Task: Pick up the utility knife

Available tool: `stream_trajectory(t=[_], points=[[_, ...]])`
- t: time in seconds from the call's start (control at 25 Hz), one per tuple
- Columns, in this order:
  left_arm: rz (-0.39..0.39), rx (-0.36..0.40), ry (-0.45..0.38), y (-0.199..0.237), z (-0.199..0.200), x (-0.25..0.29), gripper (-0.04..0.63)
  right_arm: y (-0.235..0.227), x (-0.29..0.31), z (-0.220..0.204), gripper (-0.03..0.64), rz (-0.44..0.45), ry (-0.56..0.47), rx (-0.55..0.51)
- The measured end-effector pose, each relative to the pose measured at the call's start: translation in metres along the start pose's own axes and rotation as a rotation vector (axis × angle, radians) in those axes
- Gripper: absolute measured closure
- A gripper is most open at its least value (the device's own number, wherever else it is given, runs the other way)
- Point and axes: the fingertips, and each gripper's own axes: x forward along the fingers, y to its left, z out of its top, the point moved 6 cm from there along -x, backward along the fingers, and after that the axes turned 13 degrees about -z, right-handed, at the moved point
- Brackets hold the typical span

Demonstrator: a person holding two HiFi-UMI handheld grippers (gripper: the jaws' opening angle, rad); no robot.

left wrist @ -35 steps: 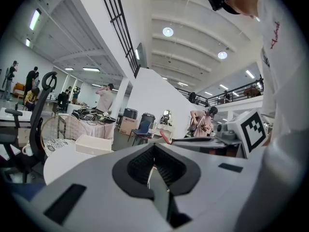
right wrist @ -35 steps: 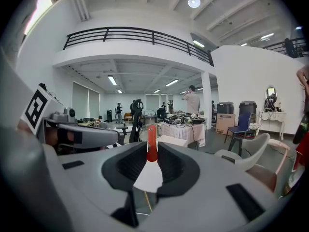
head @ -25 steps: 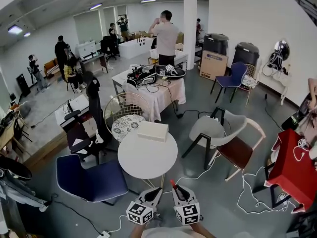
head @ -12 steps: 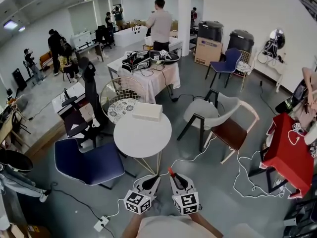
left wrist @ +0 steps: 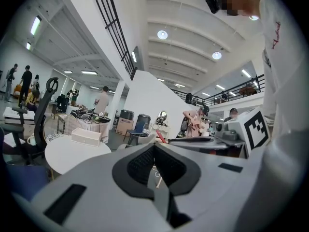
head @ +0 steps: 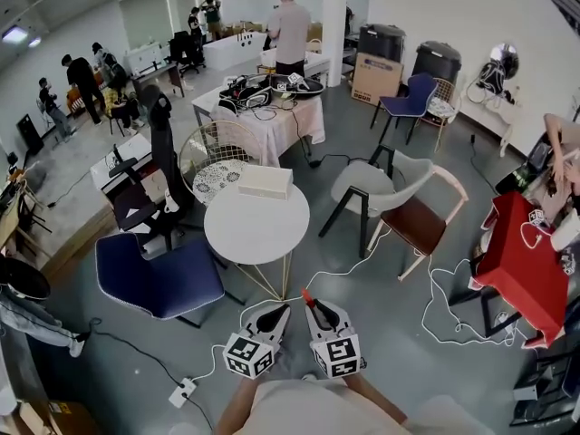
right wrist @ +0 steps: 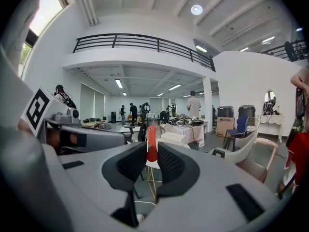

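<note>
as right claw [right wrist: 151, 153] grips utility knife [right wrist: 151, 138], aloft

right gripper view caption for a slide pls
Right gripper clamped on the red utility knife, a white box straight ahead.

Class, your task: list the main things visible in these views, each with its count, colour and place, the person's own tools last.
round table: one, white, floor centre
box: one, white, on the round table's far side
padded chair: one, dark blue, left of the round table
wire chair: one, pale, behind the round table
armchair: one, grey, right of the round table
low table: one, red, far right
draped table: one, white, farther back, carrying dark gear
bins: two, black, by the back wall
utility knife: one, red, between the right hand-held gripper's jaws
left hand-held gripper: one, grey, bottom centre, jaws together, empty
right hand-held gripper: one, grey, beside it, shut on the utility knife
</note>
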Motion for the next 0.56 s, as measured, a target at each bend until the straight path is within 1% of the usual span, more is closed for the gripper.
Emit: stream_trajectory(t=[0.28, 0.56], points=[[-0.005, 0.004, -0.008, -0.0064, -0.0016, -0.0053, 0.583, 0.0017, -0.0081, 0.0011, 0.538, -0.014, -0.010, -0.008], [-0.006, 0.010, -0.014, -0.0019, -0.0013, -0.0065, 0.583, 0.0023, -0.0062, 0.0009, 0.538, -0.020, -0.015, -0.017]])
